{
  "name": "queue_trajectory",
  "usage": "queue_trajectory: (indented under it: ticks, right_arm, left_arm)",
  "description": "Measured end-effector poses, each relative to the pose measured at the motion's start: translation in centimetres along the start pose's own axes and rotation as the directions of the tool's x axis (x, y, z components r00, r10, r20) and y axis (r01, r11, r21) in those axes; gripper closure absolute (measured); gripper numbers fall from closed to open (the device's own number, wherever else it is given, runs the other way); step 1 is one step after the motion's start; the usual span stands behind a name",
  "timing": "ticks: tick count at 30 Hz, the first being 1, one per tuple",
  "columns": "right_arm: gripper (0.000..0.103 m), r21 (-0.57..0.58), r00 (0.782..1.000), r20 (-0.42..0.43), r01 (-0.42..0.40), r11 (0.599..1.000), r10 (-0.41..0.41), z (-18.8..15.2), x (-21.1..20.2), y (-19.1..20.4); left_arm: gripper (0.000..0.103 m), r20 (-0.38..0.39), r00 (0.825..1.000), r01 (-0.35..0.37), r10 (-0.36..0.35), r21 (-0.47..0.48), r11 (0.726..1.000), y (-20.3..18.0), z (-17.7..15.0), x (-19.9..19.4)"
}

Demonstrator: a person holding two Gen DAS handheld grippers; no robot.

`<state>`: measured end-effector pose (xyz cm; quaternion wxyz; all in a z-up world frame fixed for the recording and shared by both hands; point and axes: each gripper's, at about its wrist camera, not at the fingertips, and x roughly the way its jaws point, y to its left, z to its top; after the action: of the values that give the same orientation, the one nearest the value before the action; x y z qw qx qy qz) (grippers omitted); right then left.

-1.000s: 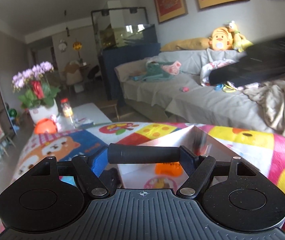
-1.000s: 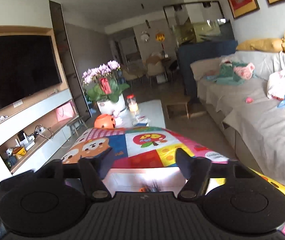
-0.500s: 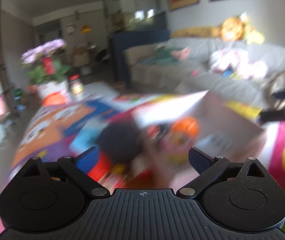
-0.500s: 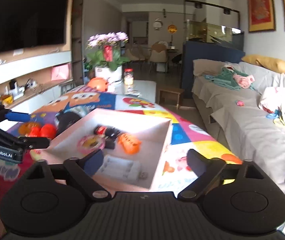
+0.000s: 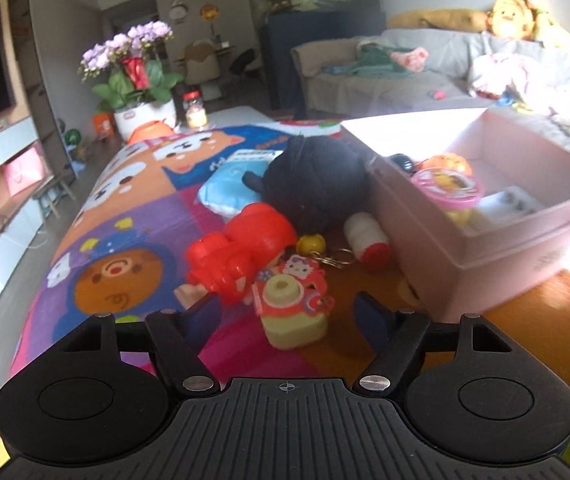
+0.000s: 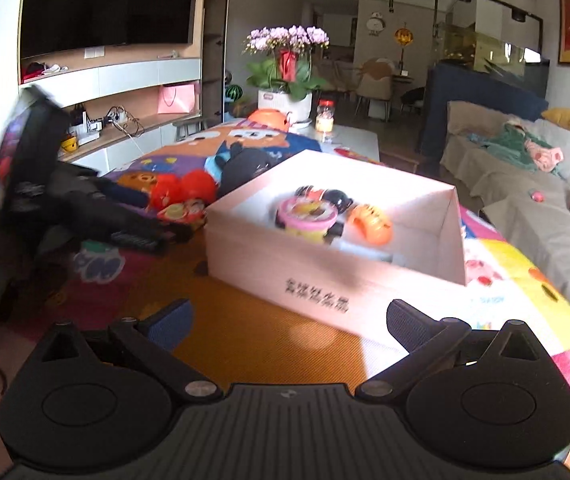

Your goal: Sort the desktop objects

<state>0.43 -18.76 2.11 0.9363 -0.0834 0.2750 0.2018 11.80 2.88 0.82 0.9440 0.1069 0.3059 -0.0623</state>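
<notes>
Surface cover [image 5: 133,216]: showing a cartoon patchwork of orange, blue, purple, pink and yellow panels with bear faces.
Open cardboard box [image 6: 325,280]: appearing pale pink, carrying dark printed characters on its side.
Round disc toy in the box [image 6: 307,214]: showing a pink rim around a yellow centre.
Plastic toy beside the box [image 5: 241,248]: glowing bright red.
Soft round plush [image 5: 317,180]: looking black.
Small camera-shaped toy [image 5: 291,312]: showing pale yellow-green with a red and pink cartoon front.
Small cylinder [image 5: 367,242]: showing white with a red end.
Tool pads [image 5: 369,316]: showing blue on black arms.
</notes>
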Motion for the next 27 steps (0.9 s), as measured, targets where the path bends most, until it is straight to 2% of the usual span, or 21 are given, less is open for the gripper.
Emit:
queue_trajectory:
  ticks: [2, 7, 10, 14, 19, 21, 23, 24, 25, 27]
  right_arm:
    - [0.0, 0.016, 1.0, -0.012, 0.001, 1.0, -0.001, -0.4, -0.1, 0.0]
    - [0.0, 0.05, 0.999, -0.029, 0.04, 0.998, -0.039, -1.1, -0.6, -1.1]
    - [0.0, 0.092, 0.997, -0.036, 0.065, 0.994, -0.062, -1.3, -0.7, -2.2]
    - [0.0, 0.157, 0.997, -0.033, 0.08, 0.984, -0.076, -1.3, -0.7, -3.5]
    - [0.0, 0.211, 0.996, 0.008, 0.083, 0.974, -0.087, -0.8, -1.7, -4.2]
    - [0.0, 0.21, 0.994, 0.032, 0.093, 0.973, -0.102, -0.5, -2.3, -4.3]
    - [0.0, 0.208, 0.992, 0.052, 0.105, 0.973, -0.119, -0.4, -2.9, -4.5]
    - [0.0, 0.207, 0.99, 0.057, 0.112, 0.972, -0.126, -0.5, -3.2, -4.7]
    - [0.0, 0.209, 0.989, 0.059, 0.118, 0.971, -0.133, -0.6, -3.3, -4.9]
    - [0.0, 0.221, 0.99, 0.054, 0.115, 0.969, -0.129, -1.1, -3.2, -5.2]
  left_arm:
    - [0.053, -0.012, 1.0, -0.005, 0.005, -0.006, 1.0, 0.0, -0.1, 0.8]
    - [0.053, 0.012, 1.0, 0.005, -0.005, -0.006, 1.0, 0.1, -1.4, -1.7]
    - [0.054, 0.022, 0.997, 0.075, -0.075, 0.017, 0.997, -0.8, -3.1, -5.2]
    - [0.053, 0.013, 0.974, 0.224, -0.225, 0.049, 0.973, -3.3, -4.8, -9.0]
    - [0.052, 0.012, 0.944, 0.33, -0.331, 0.056, 0.942, -7.1, -4.5, -9.2]
    - [0.05, 0.037, 0.926, 0.374, -0.376, 0.052, 0.926, -7.6, -3.9, -9.2]
    - [0.031, 0.084, 0.909, 0.402, -0.408, 0.073, 0.913, -7.5, -3.1, -10.1]
    - [0.027, 0.112, 0.909, 0.394, -0.402, 0.087, 0.915, -7.2, -2.9, -10.6]
    - [0.019, 0.141, 0.915, 0.366, -0.377, 0.099, 0.925, -6.7, -2.6, -11.0]
    - [0.01, 0.191, 0.944, 0.255, -0.271, 0.103, 0.961, -5.2, -2.0, -11.2]
